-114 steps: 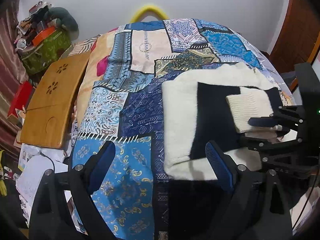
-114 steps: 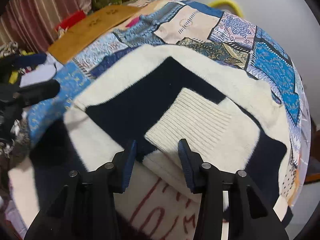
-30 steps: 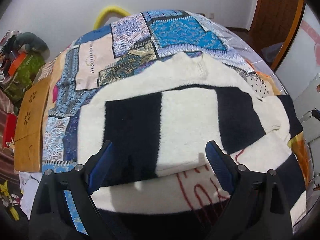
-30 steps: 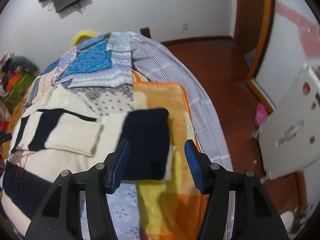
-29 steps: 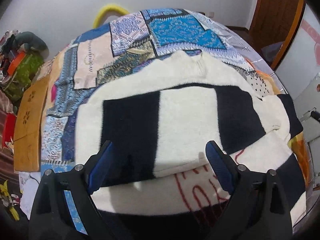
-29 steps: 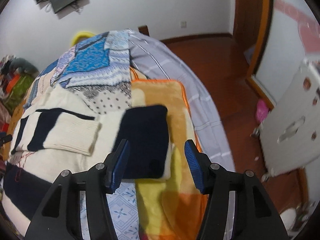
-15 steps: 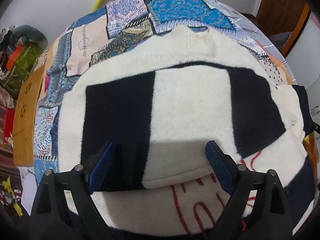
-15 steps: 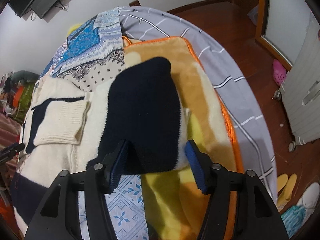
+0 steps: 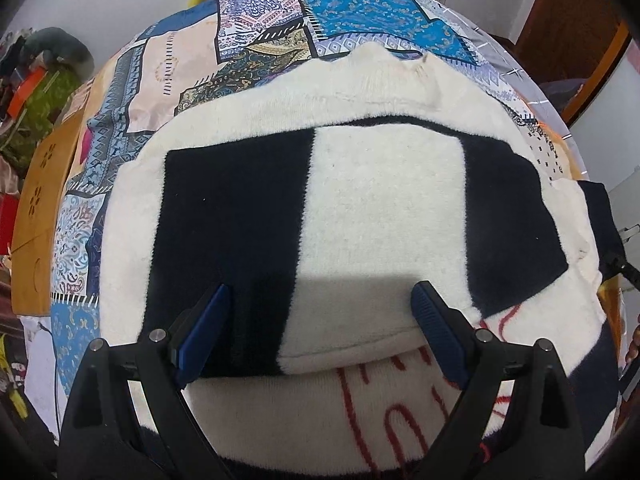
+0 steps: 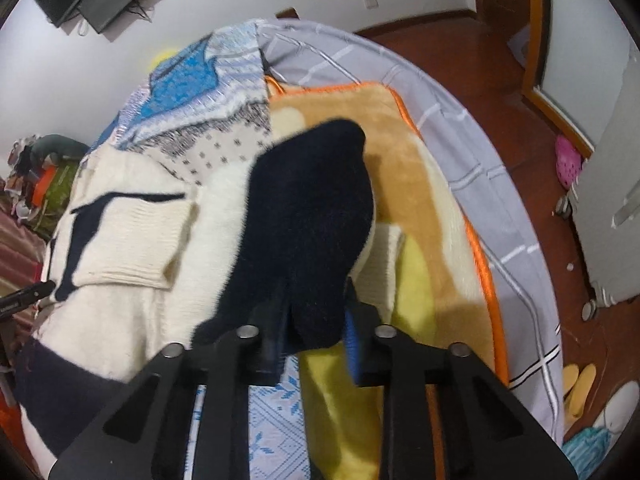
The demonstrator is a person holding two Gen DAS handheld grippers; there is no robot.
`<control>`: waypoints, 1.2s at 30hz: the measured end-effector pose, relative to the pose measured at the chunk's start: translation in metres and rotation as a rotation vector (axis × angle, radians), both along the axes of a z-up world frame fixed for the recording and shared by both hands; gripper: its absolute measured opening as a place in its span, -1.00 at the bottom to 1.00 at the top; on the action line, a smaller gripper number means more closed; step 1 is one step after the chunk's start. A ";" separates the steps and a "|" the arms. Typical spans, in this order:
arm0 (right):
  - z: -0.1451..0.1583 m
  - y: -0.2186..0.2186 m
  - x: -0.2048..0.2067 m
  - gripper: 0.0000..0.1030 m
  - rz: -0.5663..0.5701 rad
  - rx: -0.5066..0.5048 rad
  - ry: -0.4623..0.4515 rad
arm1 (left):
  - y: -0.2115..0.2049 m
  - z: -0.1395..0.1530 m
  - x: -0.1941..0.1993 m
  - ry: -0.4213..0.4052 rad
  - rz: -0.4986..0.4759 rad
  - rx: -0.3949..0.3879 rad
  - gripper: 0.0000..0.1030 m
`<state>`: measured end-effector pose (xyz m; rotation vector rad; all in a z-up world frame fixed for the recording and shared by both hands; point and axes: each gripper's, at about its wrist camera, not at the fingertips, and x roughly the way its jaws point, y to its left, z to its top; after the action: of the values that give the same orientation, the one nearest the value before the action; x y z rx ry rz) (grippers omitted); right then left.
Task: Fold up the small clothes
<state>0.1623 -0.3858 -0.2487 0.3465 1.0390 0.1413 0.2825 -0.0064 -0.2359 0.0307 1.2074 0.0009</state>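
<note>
A cream and navy block sweater (image 9: 384, 216) with red lettering lies on the bed, one sleeve folded across its chest. My left gripper (image 9: 320, 320) hovers open just above that folded sleeve's lower edge, with nothing between its pads. In the right wrist view, the other sleeve, navy (image 10: 312, 208), sticks out over an orange blanket. My right gripper (image 10: 314, 320) is closing, and its pads pinch the near end of this sleeve, which bunches up between them. The cream ribbed cuff (image 10: 132, 240) of the folded sleeve rests on the sweater's body to the left.
A patchwork quilt (image 9: 360, 12) covers the bed, with an orange-edged blanket (image 10: 424, 184) at its right side. A wooden lap tray (image 9: 40, 208) lies on the left, clutter behind it. Past the bed edge are red floor, slippers (image 10: 580, 384) and a white cabinet (image 10: 608, 216).
My right gripper came down over the navy sleeve and closed on it, so the sleeve now bunches. My left gripper sank closer to the sweater and stayed open.
</note>
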 end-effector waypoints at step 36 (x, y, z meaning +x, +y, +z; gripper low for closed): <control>0.054 0.196 0.024 -0.50 0.443 -0.100 -0.083 | 0.051 0.038 -0.053 -0.103 0.039 -0.042 0.79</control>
<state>0.1858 -0.1897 -0.1943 0.0143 1.0236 0.4955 0.2295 0.0446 -0.1976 -0.0299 1.1049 0.0110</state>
